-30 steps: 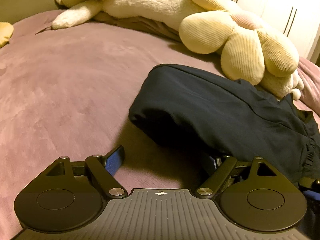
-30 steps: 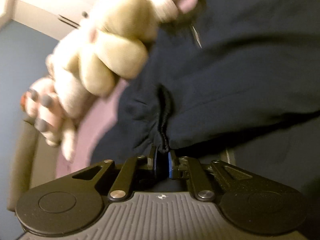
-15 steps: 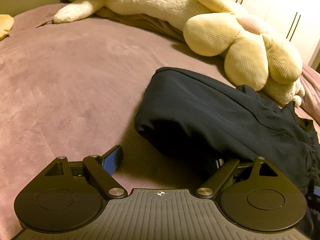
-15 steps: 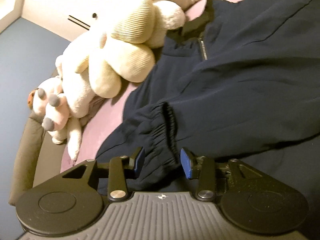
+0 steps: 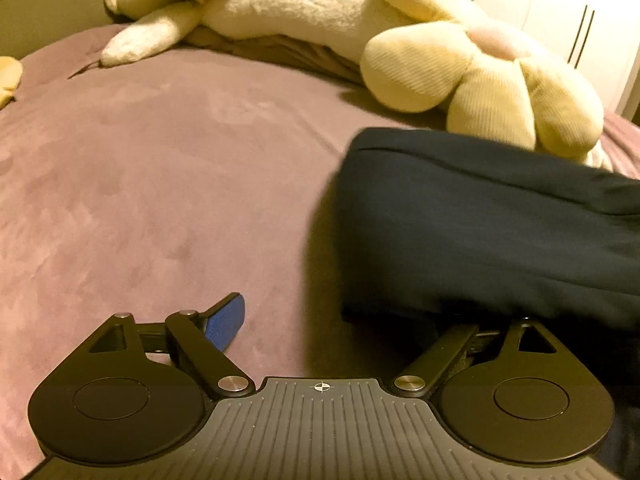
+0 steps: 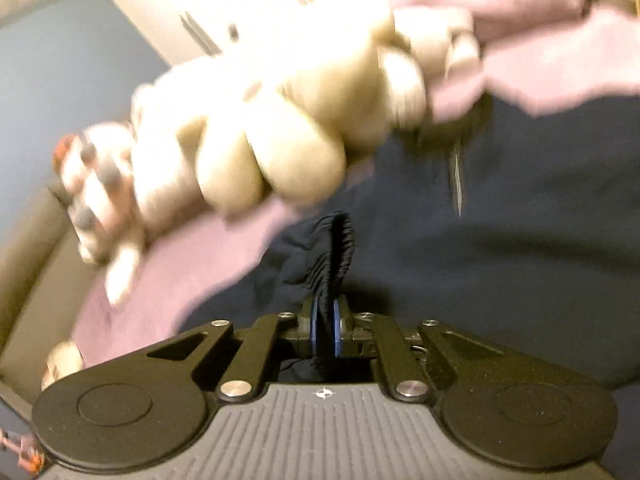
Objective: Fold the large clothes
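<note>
A dark navy garment (image 5: 492,232) lies folded over on a mauve bedspread (image 5: 160,184). My left gripper (image 5: 336,320) is open at its near left edge; the left blue pad (image 5: 225,322) rests over bare bedspread, the right finger is hidden under the cloth. In the blurred right wrist view the garment (image 6: 500,260) fills the right side, with a zipper pull (image 6: 456,184) showing. My right gripper (image 6: 325,330) is shut on the gathered elastic cuff (image 6: 338,252), which stands up between the pads.
A long cream plush toy (image 5: 312,4) and a yellow flower-shaped cushion (image 5: 484,80) lie along the far edge of the bed, touching the garment's far side. White wardrobe doors (image 5: 568,12) stand behind. The plush also shows in the right wrist view (image 6: 272,128).
My right gripper opened around the elastic cuff half a second ago and has shut on it again, the view swinging. The left gripper stayed open and shifted slightly left of the garment's edge.
</note>
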Tool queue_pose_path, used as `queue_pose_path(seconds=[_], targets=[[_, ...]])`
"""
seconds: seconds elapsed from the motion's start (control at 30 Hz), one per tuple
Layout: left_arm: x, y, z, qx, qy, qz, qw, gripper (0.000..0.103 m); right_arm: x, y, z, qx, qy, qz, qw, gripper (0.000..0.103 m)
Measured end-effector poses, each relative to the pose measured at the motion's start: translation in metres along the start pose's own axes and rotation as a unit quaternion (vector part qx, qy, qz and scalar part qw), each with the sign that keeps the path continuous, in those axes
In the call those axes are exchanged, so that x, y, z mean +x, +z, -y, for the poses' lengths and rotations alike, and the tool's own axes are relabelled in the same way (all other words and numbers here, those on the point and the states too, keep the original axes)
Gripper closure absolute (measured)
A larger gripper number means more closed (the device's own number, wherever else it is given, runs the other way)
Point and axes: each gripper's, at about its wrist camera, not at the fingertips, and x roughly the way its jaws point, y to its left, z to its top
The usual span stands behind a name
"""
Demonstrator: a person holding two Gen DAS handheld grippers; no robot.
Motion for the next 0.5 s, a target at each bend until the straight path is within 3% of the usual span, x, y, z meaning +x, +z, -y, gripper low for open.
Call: queue_pose_path(seconds=[0.1,0.2,0.4,0.5], targets=[[-0.001,0.001,0.011,0.014,-0.022,-0.002,0.9997,0.012,-0.042,0.018,0.013,0.007,-0.005,0.051,0.999,0.096],[-0.01,0.001,0.028,0.034,-0.025,0.01,0.999,0.015,-0.07,0.027,0.029,-0.002,-0.037,0.067,0.997,0.096],[-0.024,0.0,0.053,0.059,-0.072,0.004,0.9957,0.014,-0.114,0.037,0.067,-0.005,-0.108,0.109,0.988,0.096],[-0.024,-0.006,0.061,0.077,-0.071,-0.001,0.9945,0.014,-0.122,0.04,0.094,-0.022,-0.18,0.113,0.977,0.096]])
